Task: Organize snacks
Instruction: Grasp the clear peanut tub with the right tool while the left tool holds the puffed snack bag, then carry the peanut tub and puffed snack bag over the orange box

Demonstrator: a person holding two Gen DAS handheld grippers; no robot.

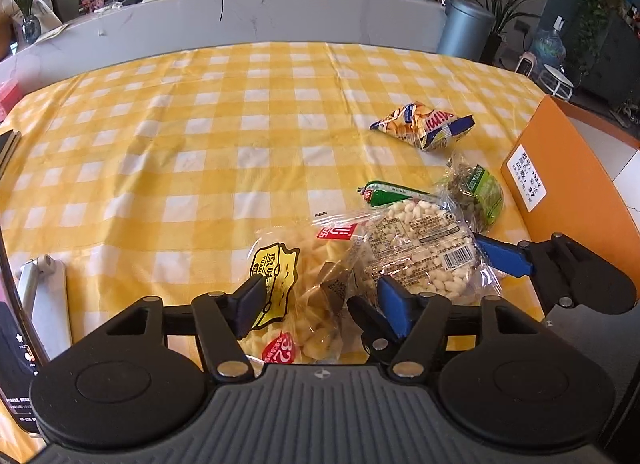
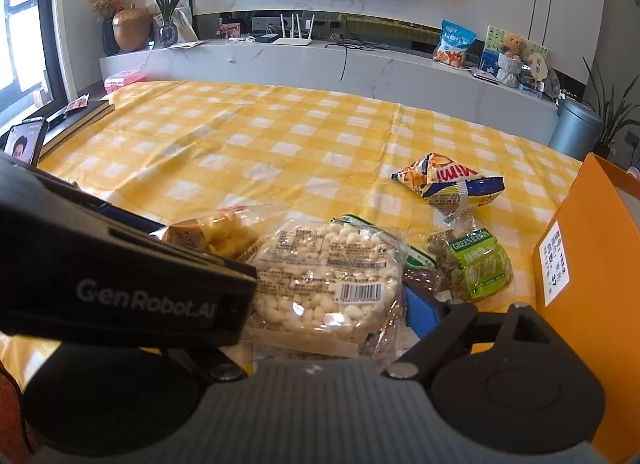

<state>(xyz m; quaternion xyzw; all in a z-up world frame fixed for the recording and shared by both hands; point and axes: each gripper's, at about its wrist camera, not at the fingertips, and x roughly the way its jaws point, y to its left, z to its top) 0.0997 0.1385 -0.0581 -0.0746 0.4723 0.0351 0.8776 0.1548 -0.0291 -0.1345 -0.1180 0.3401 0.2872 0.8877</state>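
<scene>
Left claw spread around yellow snack bag; right claw spread around rice-puff pack, barcode end nearest camera

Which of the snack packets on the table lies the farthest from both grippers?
The yellow and blue chips packet, lying alone on the checked cloth. The yellow puffs bag, white rice puff packet, green raisin bag and green sausage cluster nearer the grippers.

Matte black left gripper: ribbed grey housing, two round black discs, angular linkage arms, silver pivot screws, blue pads on fingers. Same build on right gripper: grey ribbed body, black discs, silver screws, one blue pad visible. White "GenRobot.AI" lettering on black side casing.
</scene>
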